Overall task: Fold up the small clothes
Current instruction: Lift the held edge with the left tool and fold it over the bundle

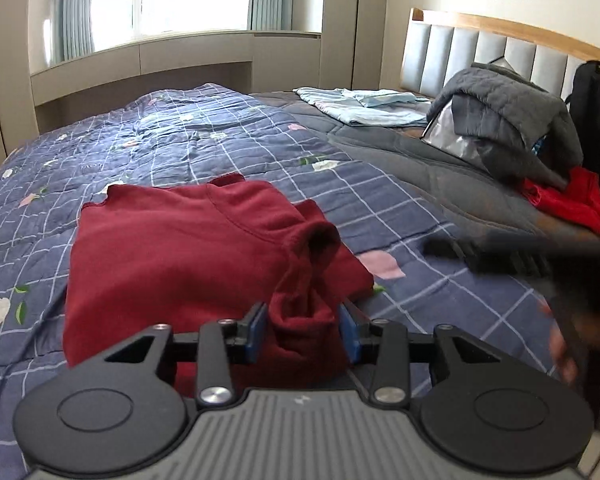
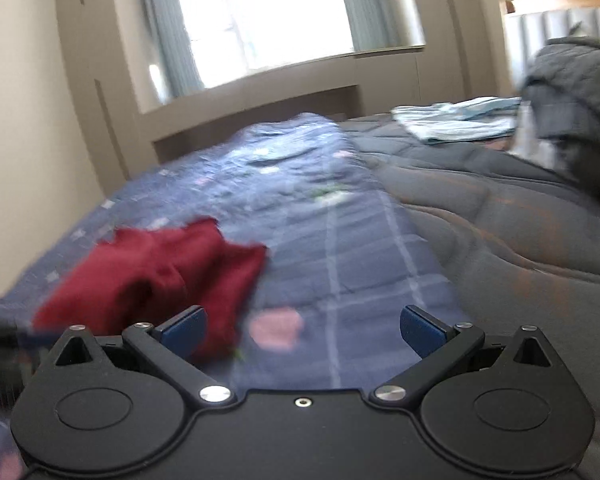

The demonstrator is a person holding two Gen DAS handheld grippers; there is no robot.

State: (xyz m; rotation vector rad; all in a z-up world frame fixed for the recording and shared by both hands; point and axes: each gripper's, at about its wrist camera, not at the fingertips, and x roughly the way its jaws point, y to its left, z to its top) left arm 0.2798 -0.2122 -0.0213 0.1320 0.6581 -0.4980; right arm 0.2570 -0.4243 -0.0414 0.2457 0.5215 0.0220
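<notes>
Right now the dark red garment [image 1: 188, 252] lies on the bed, on the blue checked quilt [image 1: 228, 136] printed with pale flowers. It is a soft, fleecy knit, folded into a rough rectangle with a curved seam across its top layer and a frilled edge at the far corner. Its long axis runs from the near edge of the bed away toward the window. A rolled, tube-like part of it, with an open round mouth, stands up at the near right corner.

That bunched part sits between the blue pads of the left tongs [image 1: 304, 334]. The jaws stand partly apart, and cloth fills the gap between them. Whether the pads press on the fabric cannot be told from this view.

In the right wrist view the right tongs [image 2: 302, 330] are spread wide with nothing between them, above the quilt just right of the red garment [image 2: 152, 284]. That view is blurred.

Farther up the bed, a grey quilted cover [image 1: 420, 184] lies beside the blue one. Pale blue folded cloth [image 1: 364, 106] rests flat on it near the padded headboard [image 1: 480, 52]. A grey quilted jacket [image 1: 512, 120] is heaped over something silvery, and a bright red cloth [image 1: 568, 200] is crumpled beside it. A dark, blurred shape reaches in from the right edge of the left wrist view.
</notes>
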